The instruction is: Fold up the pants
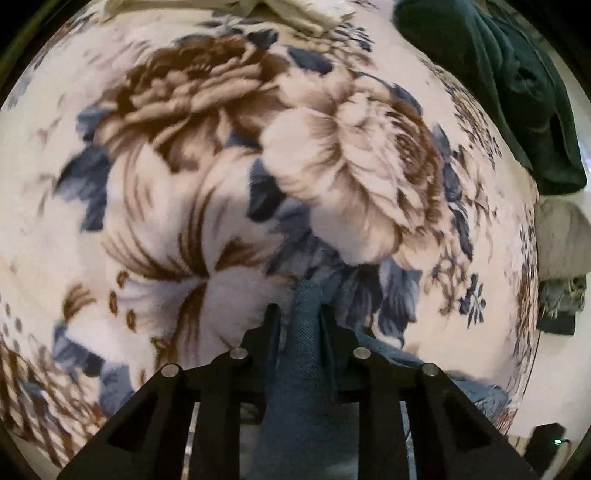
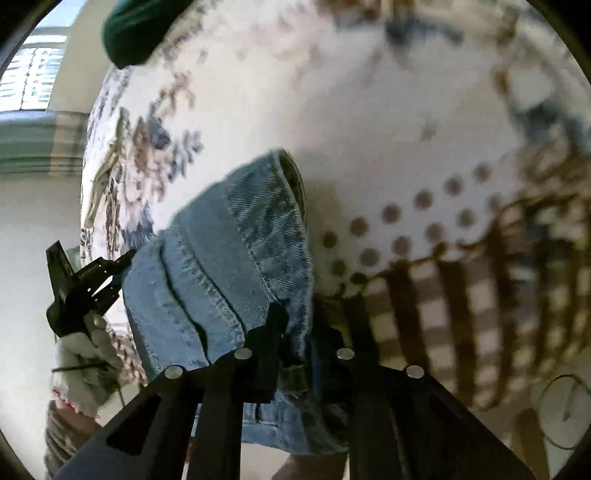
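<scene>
The pants are blue denim jeans. In the left wrist view my left gripper point(image 1: 301, 314) is shut on a fold of the jeans point(image 1: 295, 387), which runs back between the fingers above the floral blanket point(image 1: 221, 166). In the right wrist view my right gripper point(image 2: 317, 317) is shut on the jeans point(image 2: 229, 258), which hang bunched to its left with a hem opening at the top. The left gripper point(image 2: 110, 273), held by a gloved hand, grips the jeans' far left edge there.
A dark green garment point(image 1: 517, 92) lies at the blanket's top right, and shows in the right wrist view point(image 2: 136, 33). A cream cloth point(image 1: 303, 14) lies at the top edge. A window point(image 2: 33, 81) is at the far left. The blanket has a checked border point(image 2: 480, 314).
</scene>
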`<action>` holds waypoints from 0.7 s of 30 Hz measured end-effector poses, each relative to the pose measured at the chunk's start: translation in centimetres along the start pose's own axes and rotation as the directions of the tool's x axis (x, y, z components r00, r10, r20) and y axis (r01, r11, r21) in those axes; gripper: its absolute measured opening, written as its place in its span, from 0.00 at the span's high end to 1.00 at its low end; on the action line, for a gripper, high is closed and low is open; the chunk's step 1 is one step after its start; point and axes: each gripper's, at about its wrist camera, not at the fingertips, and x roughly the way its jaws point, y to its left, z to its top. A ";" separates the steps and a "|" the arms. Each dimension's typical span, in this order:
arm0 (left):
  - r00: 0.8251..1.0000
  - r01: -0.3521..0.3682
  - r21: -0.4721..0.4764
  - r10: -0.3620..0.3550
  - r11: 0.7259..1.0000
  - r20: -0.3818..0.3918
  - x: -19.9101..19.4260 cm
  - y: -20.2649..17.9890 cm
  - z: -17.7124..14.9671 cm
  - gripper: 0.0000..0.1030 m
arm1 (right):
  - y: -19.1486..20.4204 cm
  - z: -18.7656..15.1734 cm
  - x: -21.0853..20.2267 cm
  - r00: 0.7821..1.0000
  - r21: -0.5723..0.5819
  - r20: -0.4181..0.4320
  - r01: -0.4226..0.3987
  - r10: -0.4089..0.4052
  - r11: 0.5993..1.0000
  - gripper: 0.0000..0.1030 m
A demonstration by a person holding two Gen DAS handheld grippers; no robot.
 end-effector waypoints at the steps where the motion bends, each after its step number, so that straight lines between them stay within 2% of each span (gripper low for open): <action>1: 1.000 0.008 -0.001 -0.008 1.000 -0.008 -0.5 -0.1 -0.1 0.72 | -0.3 -0.2 -0.6 1.000 0.009 0.011 0.007 -0.007 1.000 0.90; 3: 1.000 0.010 0.003 -0.010 1.000 -0.008 -1.8 -0.4 -0.5 0.67 | -1.5 -0.6 -1.2 0.999 0.036 0.030 0.031 -0.032 0.999 0.91; 5: 0.999 0.014 0.045 -0.016 0.999 0.037 -3.8 -1.1 -1.6 0.62 | -2.4 -0.7 -0.6 1.000 0.055 -0.010 0.024 -0.024 0.998 0.91; 7: 0.997 -0.022 0.114 0.014 0.993 0.074 -5.3 -2.3 -3.0 0.29 | -3.0 -0.7 0.5 0.998 0.068 -0.065 -0.006 0.010 0.998 0.88; 9: 0.997 -0.040 0.148 0.029 0.988 0.076 -5.5 -2.8 -4.0 0.25 | -3.5 -0.7 0.7 0.995 0.095 -0.094 -0.012 0.021 0.995 0.78; 11: 0.994 -0.081 0.172 0.067 0.982 0.086 -5.5 -2.7 -5.1 0.25 | -3.7 -1.0 0.0 0.993 0.116 -0.095 -0.053 0.064 0.992 0.77; 12: 0.994 -0.087 0.173 0.074 0.981 0.083 -5.4 -2.5 -5.4 0.25 | -3.9 -1.5 -0.7 0.993 0.117 -0.088 -0.072 0.082 0.991 0.67; 13: 0.994 -0.090 0.169 0.077 0.982 0.080 -5.4 -2.2 -5.7 0.25 | -3.8 -2.0 -1.1 0.992 0.111 -0.083 -0.090 0.100 0.990 0.48; 15: 0.994 -0.094 0.154 0.083 0.984 0.076 -5.7 -1.6 -6.4 0.25 | -3.6 -3.2 -1.4 0.987 0.098 -0.093 -0.122 0.131 0.988 0.30; 18: 0.990 -0.112 0.136 0.100 0.984 0.094 -6.5 -1.2 -7.9 0.25 | -3.5 -5.0 0.3 0.979 0.097 -0.163 -0.105 0.120 0.990 0.30; 19: 0.988 -0.128 0.128 0.115 0.984 0.104 -6.8 -1.0 -8.7 0.25 | -3.3 -5.5 0.9 0.981 0.093 -0.165 -0.086 0.100 0.992 0.34; 20: 0.986 -0.137 0.123 0.124 0.983 0.108 -7.1 -0.8 -9.2 0.25 | -3.3 -6.0 1.2 0.988 0.092 -0.147 -0.040 0.053 0.995 0.45; 21: 0.986 -0.141 0.120 0.128 0.983 0.108 -7.2 -0.6 -9.7 0.25 | -3.4 -6.5 1.2 0.990 0.088 -0.137 -0.030 0.042 0.996 0.56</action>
